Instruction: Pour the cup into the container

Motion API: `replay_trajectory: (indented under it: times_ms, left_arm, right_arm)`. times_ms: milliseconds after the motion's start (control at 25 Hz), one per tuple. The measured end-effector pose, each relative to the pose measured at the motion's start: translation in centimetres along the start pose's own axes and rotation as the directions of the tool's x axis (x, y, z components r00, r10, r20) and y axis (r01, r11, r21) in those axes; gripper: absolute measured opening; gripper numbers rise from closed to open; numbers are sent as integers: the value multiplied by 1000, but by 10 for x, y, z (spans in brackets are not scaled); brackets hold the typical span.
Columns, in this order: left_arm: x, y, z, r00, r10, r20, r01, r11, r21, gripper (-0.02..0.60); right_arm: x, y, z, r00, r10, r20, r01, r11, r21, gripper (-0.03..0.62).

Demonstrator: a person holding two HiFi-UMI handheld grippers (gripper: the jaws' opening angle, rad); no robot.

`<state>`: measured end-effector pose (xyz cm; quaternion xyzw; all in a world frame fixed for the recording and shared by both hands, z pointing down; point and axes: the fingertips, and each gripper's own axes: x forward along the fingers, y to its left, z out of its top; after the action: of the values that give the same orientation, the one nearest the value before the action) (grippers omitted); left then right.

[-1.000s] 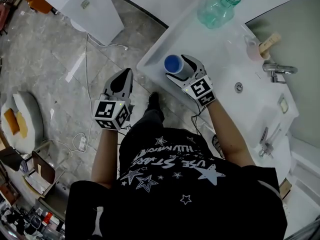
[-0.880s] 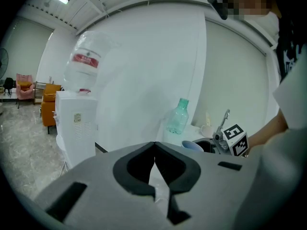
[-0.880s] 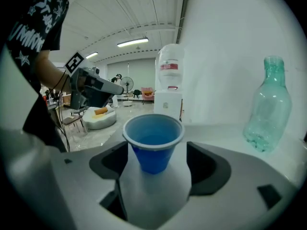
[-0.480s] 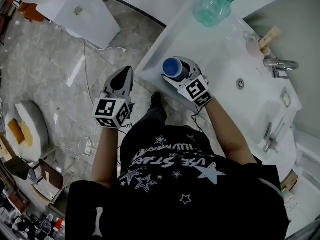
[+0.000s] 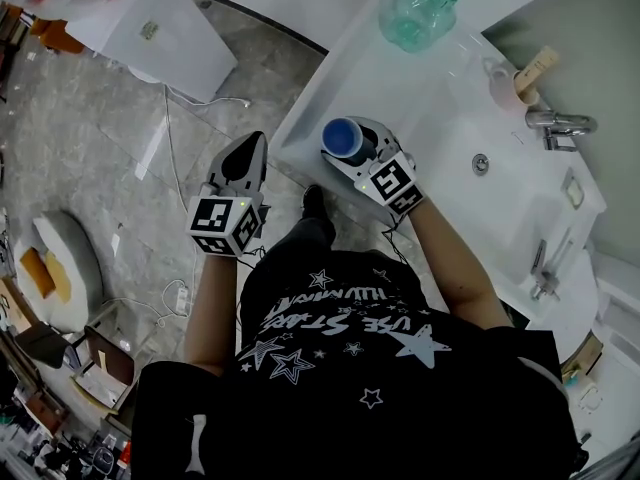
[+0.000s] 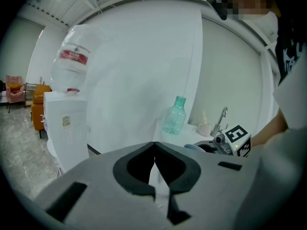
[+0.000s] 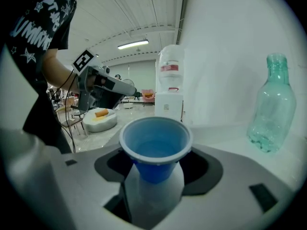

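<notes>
Right gripper (image 7: 156,169) jaws have just been closing and now pinch the blue cup (image 7: 154,143) low on its body. The cup is upright, tapered and pale-rimmed, at the front edge of the white counter (image 5: 440,98). Left gripper (image 6: 154,150) has its jaws together with nothing between them, beside the counter over the floor.

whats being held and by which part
Blue cup, by its lower wall under the rim: the right gripper has just been closing its jaws there, firm grip unclear. Left gripper holds nothing.
</notes>
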<state>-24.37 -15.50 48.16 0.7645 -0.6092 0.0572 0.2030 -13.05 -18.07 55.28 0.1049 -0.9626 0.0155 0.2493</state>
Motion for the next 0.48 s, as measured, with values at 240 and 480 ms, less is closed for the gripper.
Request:
replay_trajectory:
  times_ms: [240, 480]
  left_arm:
    - [5, -4, 5, 1000, -21, 3, 21, 1000, 14, 9]
    - [14, -13, 19, 998, -52, 18, 52, 998, 30, 9]
  right_arm:
    - [-11, -10, 4, 999, -42, 24, 41, 998, 39, 291]
    - [-35, -27, 22, 995, -82, 53, 79, 995, 66, 290]
